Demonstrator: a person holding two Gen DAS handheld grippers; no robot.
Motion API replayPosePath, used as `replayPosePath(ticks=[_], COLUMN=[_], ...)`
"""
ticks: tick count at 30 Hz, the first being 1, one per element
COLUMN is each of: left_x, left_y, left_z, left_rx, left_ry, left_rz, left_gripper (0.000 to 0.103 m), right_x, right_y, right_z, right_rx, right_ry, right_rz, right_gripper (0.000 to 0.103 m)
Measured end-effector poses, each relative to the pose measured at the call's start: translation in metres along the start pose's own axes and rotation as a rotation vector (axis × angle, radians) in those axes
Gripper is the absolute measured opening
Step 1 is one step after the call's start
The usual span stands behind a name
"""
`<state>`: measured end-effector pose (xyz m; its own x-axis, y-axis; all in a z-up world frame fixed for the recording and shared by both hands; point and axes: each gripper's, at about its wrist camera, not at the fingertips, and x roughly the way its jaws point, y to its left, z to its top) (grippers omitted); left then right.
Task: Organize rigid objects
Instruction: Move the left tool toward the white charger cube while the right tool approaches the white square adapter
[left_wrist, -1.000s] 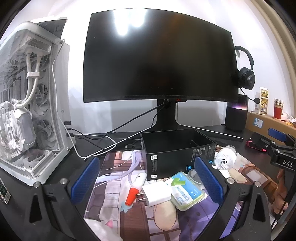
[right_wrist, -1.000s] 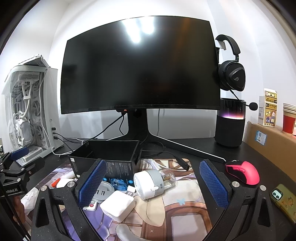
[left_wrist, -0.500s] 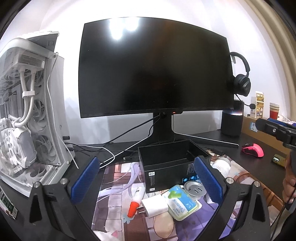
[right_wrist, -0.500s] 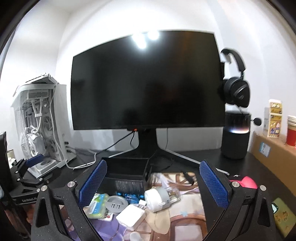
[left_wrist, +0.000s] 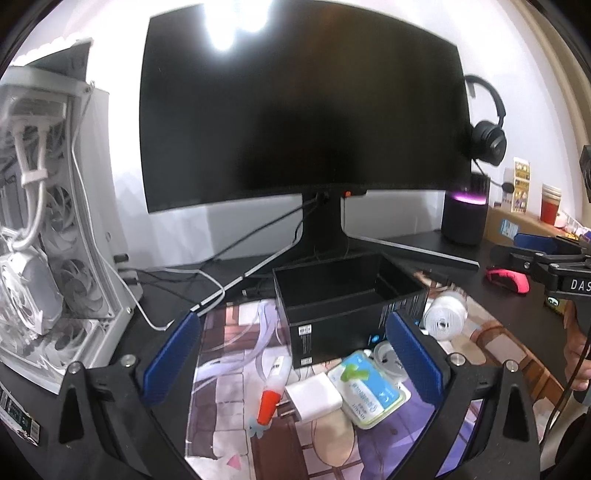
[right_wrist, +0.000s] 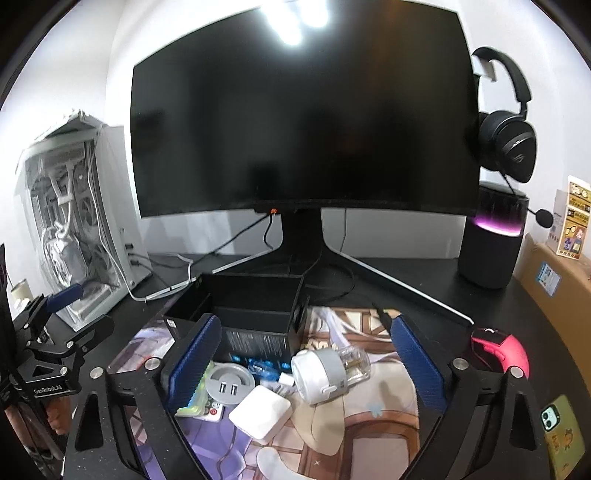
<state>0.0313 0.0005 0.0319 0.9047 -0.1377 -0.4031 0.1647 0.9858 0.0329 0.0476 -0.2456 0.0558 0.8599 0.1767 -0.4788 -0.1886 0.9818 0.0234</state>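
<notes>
- An open black box (left_wrist: 343, 295) stands on the illustrated mat (left_wrist: 229, 369) at the middle of the desk (right_wrist: 424, 280), in front of the monitor stand.
- Just in front of the box lies a cluster: a white charger (left_wrist: 314, 400), a green-and-white case (left_wrist: 367, 387), a red-capped tube (left_wrist: 271, 393), a grey USB hub (right_wrist: 229, 384) and a round white adapter (right_wrist: 325, 371).
- The left gripper (left_wrist: 291, 363) hangs over the cluster, its 2 blue pads spread wide, gripping nothing.
- The right gripper (right_wrist: 304, 365) is likewise spread and empty, above the adapter and charger.
- A pink mouse (right_wrist: 500, 349) sits well right of the mat; a white PC case (left_wrist: 48, 229) stands at left.
</notes>
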Motion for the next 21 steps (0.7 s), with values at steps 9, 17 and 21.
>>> replayPosePath(ticks=[9,17,21], left_x=[0.037,0.068,0.073], left_y=[-0.003,-0.004,-0.008], left_z=[-0.012,-0.021,-0.026], left_rx=[0.044,0.058,0.083], left_ry=[0.145,0.254,0.29], left_rz=[-0.039,-0.076,-0.098], left_gripper=[0.095,0.095,0.095], right_x=[0.044,0.075,0.085], right_y=[0.025,0.03,0.032], right_z=[-0.022,-0.043,-0.049], right_rx=[-0.043,-0.018,-0.019], right_ry=[0.203,0.33,0.374], right_rz=[0.079,0.108,0.11], right_gripper=[0.082,0.079,0.079])
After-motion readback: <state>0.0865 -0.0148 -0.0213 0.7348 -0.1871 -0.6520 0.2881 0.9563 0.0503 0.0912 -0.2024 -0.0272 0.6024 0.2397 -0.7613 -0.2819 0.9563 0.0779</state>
